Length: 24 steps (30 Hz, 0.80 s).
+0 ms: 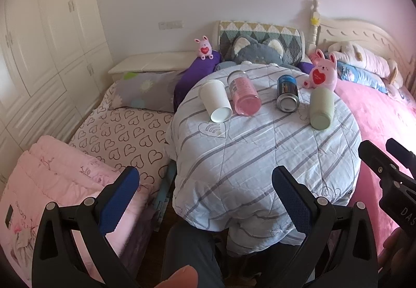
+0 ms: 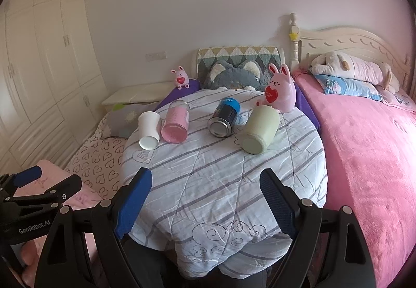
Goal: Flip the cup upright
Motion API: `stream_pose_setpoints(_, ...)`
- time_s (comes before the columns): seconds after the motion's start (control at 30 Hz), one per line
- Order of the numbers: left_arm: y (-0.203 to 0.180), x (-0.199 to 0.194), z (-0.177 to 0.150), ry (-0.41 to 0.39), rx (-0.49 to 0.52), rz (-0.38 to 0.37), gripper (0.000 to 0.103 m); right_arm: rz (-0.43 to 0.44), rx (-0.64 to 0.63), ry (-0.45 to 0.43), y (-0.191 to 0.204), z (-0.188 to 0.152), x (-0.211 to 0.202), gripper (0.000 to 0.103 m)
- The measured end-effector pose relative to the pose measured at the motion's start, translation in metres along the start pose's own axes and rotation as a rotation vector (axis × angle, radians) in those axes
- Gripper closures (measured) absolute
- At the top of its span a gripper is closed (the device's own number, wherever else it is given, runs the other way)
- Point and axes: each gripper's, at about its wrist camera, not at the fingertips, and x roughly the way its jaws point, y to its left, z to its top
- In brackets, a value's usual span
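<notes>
Several cups lie on their sides on a round table under a striped quilt point(image 1: 260, 158): a white cup point(image 1: 215, 100), a pink glass point(image 1: 244, 97), a dark blue can point(image 1: 287, 97) and a pale green cup point(image 1: 321, 108). They also show in the right wrist view: white cup point(image 2: 149, 130), pink glass point(image 2: 176, 122), can point(image 2: 224, 117), green cup point(image 2: 260, 130). My left gripper point(image 1: 205, 184) is open and empty, near the table's front edge. My right gripper point(image 2: 205, 186) is open and empty, also short of the cups.
A pink rabbit toy point(image 2: 280, 93) stands behind the green cup. A pink bed point(image 2: 364, 145) lies to the right, a heart-print bed point(image 1: 124, 137) to the left. A folded pink blanket point(image 1: 52, 184) lies at front left. White wardrobes point(image 1: 39, 54) line the left wall.
</notes>
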Motion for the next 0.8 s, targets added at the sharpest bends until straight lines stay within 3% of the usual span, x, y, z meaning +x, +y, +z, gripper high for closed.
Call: stream_pose_setpoints(0.8, 0.009, 0.005, 0.002, 0.008, -0.011, -0.006, 0.0, -0.007, -0.02, 0.012, 0.012, 0.002, 0.009, 0.017)
